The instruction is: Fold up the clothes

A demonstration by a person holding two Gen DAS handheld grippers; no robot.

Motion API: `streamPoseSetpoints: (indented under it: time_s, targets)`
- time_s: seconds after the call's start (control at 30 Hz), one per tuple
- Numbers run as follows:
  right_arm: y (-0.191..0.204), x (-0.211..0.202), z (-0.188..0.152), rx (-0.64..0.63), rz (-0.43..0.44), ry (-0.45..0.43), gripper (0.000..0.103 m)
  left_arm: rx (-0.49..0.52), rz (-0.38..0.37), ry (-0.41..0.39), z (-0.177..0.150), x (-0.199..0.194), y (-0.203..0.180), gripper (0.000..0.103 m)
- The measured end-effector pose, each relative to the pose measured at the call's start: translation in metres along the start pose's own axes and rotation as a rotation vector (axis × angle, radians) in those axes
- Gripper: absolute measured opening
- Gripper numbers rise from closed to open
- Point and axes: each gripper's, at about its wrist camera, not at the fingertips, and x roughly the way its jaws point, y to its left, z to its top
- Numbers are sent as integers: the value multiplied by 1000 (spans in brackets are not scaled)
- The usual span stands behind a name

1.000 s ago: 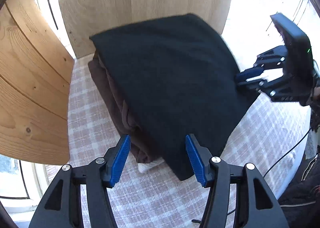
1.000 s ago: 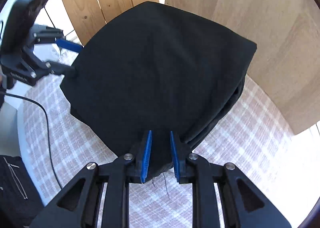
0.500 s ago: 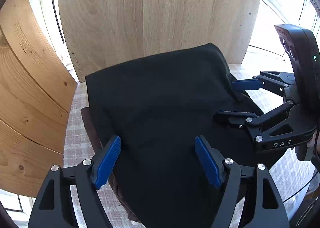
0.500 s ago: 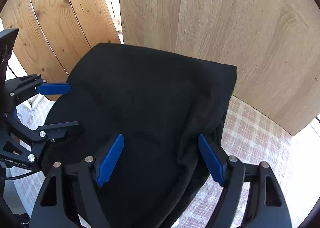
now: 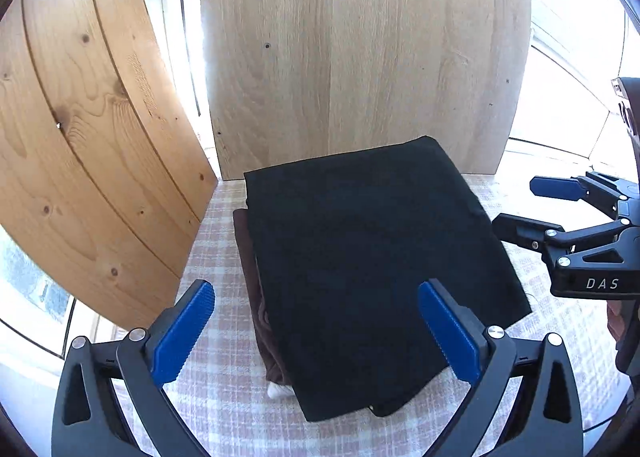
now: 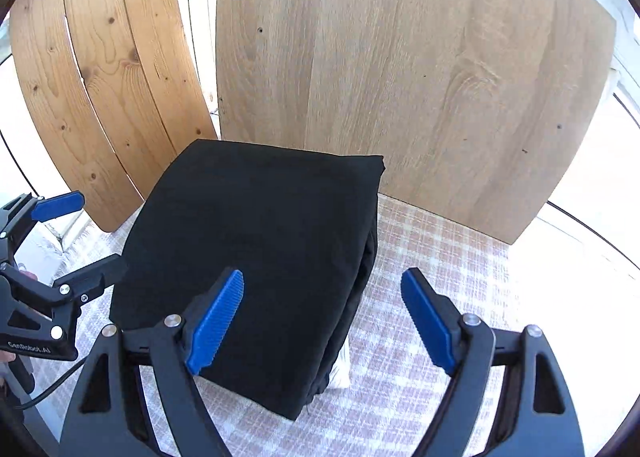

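"DAS" on right claw

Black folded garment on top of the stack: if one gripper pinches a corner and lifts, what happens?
The black folded garment is soft cloth, so it likely droops and unfolds. It looks light. It rests loose on the brown garment, so a push probably slides it askew.

Strong daylight enters from windows behind the pale upright wooden boards, blown out white at two o'clock in both views; the folded black cloth garment reads as flat, detail-less dark; focus is sharp; fisheye bending curves straight board edges near the dark-vignetted corners.
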Motion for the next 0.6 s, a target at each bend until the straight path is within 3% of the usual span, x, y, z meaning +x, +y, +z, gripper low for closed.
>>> streamPoseSetpoints:
  time_s: [0.3,0.6]
  targets:
    - [6,-70,-70,55,-40,-40,82,-25,-9,-61,-37,-88,-45,102]
    - [11,-108,-124,52,-25,-59,82,-154,-73,6,-93,-137,-66,102]
